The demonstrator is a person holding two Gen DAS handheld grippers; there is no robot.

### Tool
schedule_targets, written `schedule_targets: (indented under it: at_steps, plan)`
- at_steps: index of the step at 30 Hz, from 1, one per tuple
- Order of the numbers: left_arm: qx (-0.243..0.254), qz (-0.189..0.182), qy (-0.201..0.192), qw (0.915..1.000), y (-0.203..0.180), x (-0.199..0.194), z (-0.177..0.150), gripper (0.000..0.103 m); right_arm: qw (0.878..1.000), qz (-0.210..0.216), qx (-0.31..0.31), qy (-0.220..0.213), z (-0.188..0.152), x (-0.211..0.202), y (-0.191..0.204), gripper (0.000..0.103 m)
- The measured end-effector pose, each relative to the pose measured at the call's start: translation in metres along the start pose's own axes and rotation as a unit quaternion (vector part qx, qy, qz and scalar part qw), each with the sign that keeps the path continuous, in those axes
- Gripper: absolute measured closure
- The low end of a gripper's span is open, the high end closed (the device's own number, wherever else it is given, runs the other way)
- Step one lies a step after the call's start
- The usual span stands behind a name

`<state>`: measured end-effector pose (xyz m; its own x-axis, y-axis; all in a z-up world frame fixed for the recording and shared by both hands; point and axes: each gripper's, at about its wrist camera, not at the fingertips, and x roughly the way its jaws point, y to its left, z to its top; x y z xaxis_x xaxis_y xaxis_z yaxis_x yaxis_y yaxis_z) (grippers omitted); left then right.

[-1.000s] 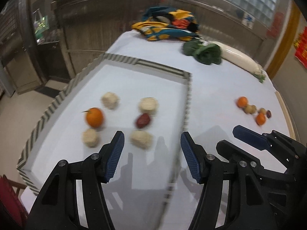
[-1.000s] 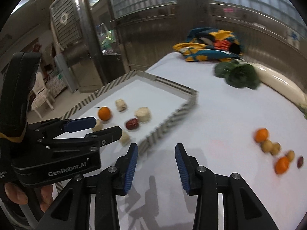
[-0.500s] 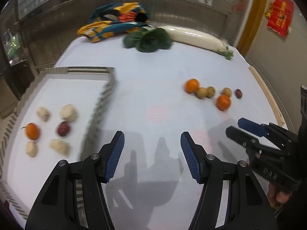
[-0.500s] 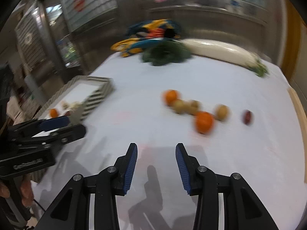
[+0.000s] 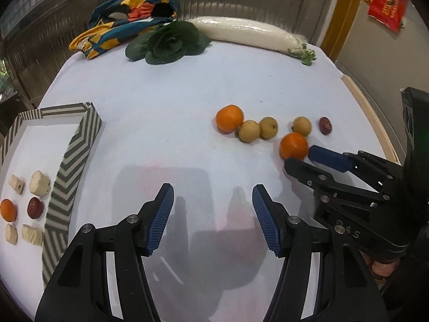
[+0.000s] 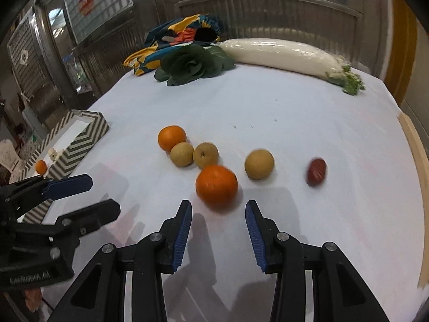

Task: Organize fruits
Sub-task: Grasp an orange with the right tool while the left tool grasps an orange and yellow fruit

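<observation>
— Where's the fruit now?

— The near orange lies loose on the white table, just ahead of the right gripper, whose jaws gape wide and hold nothing. A second ago both grippers faced the striped tray; they have swung over to the loose pile.

— And the left gripper?

— Wide open too, empty, over bare cloth. I'd say the next pick is that orange, bound for the tray.

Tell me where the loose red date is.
The red date lies on the white table, rightmost in the fruit cluster, beside a yellow pear.
</observation>
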<state>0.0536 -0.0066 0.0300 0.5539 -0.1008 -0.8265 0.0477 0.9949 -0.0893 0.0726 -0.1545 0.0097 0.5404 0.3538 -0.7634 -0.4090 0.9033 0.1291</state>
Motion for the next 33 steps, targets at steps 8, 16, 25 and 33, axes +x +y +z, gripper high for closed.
schedule_targets:
  at_steps: [8,16,25,33]
  plan:
    - [-0.008,0.008,0.007,0.9999,0.000,0.022,0.019,0.042,1.000,0.003,-0.008,-0.010,0.004,0.000,-0.008,0.071]
    - [0.005,0.018,0.002,0.9998,-0.017,0.045,0.033,0.042,1.000,0.002,0.028,-0.004,0.003,-0.004,-0.033,0.071]
    - [0.010,0.007,-0.014,0.9998,-0.026,0.057,0.049,0.042,0.999,0.014,0.029,0.001,0.002,-0.003,-0.036,0.071]
    - [0.007,-0.005,-0.022,0.9997,-0.028,0.062,0.056,0.044,0.999,0.013,0.029,0.001,0.002,-0.002,-0.036,0.071]
